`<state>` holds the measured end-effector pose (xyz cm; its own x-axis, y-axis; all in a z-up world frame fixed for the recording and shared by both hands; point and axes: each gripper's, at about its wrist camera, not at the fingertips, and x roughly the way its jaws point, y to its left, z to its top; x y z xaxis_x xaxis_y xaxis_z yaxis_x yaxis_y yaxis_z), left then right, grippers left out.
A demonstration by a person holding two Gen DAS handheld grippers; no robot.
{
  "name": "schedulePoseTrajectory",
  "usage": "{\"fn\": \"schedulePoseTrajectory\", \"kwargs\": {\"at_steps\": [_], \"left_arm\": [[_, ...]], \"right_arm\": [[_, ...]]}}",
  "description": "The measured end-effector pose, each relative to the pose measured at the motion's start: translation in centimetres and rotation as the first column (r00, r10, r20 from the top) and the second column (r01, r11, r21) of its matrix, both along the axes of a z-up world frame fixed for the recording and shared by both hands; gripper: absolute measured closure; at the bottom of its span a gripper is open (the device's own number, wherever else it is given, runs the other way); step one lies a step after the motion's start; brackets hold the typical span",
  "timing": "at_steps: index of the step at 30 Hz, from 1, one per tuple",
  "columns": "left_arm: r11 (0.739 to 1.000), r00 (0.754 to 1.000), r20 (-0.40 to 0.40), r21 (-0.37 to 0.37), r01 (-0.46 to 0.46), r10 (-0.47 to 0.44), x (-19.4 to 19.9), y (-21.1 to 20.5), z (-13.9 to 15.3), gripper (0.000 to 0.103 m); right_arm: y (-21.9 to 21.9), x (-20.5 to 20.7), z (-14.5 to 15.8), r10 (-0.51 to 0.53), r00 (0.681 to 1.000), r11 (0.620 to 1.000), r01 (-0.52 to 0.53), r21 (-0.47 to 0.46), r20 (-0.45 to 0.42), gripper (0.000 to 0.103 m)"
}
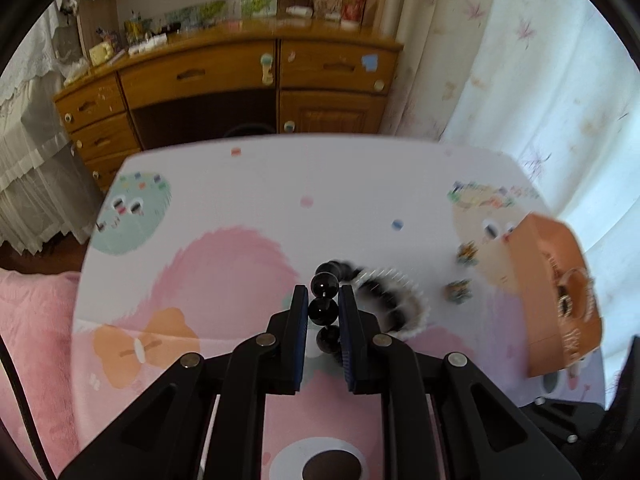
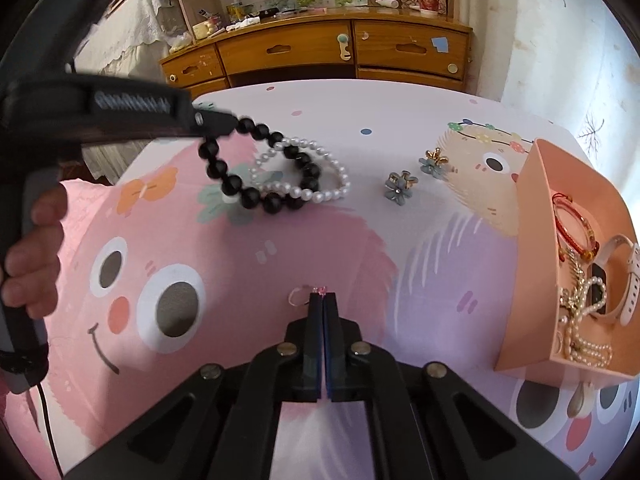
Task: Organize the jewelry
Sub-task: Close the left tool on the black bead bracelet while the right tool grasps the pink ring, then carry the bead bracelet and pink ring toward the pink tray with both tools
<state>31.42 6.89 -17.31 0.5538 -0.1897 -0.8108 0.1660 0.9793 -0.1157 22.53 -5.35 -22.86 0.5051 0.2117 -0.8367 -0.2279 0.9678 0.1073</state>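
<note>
My left gripper (image 1: 323, 304) is shut on a black bead bracelet (image 1: 325, 307) and holds it lifted over the table; the right wrist view shows it (image 2: 224, 126) with the black bracelet (image 2: 256, 196) hanging down. A white pearl bracelet (image 2: 320, 192) lies on the table under it. My right gripper (image 2: 322, 300) is shut on a thin ring with a pink stone (image 2: 320, 290), low over the table. An open peach box (image 2: 536, 264) at the right holds a red bangle (image 2: 568, 224), a watch and pearls. It also shows in the left wrist view (image 1: 536, 264).
Two blue flower hair clips (image 2: 398, 190) (image 2: 434, 164) lie between the bracelets and the box. The table has a pink cartoon cloth (image 2: 200, 264). A wooden dresser (image 2: 320, 52) stands behind, curtains to the right.
</note>
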Motion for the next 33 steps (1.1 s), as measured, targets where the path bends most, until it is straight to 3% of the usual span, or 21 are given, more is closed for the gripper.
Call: {"fn": "schedulePoseTrajectory", "kwargs": {"at_steps": [14,23,33], "left_arm": [[0.999,0.990,0.138,-0.034,0.030,-0.025,-3.1,0.8,8.8,0.090],[0.992,0.971,0.210,-0.044,0.122,-0.110,-5.8,-0.6,12.8,0.090],[0.985,0.969,0.201,-0.063,0.160,-0.145,-6.2,-1.1,12.9,0.090]], "right_arm": [[1.2,-2.1,5.7,0.028,0.993,0.999,-0.033,0.039,0.111,0.103],[-0.4,-3.2,8.9,-0.028,0.986,0.998,0.017,0.063,0.167,0.103],[-1.1,-0.7,3.7,-0.068,0.998,0.990,0.069,0.123,-0.007,0.102]]}}
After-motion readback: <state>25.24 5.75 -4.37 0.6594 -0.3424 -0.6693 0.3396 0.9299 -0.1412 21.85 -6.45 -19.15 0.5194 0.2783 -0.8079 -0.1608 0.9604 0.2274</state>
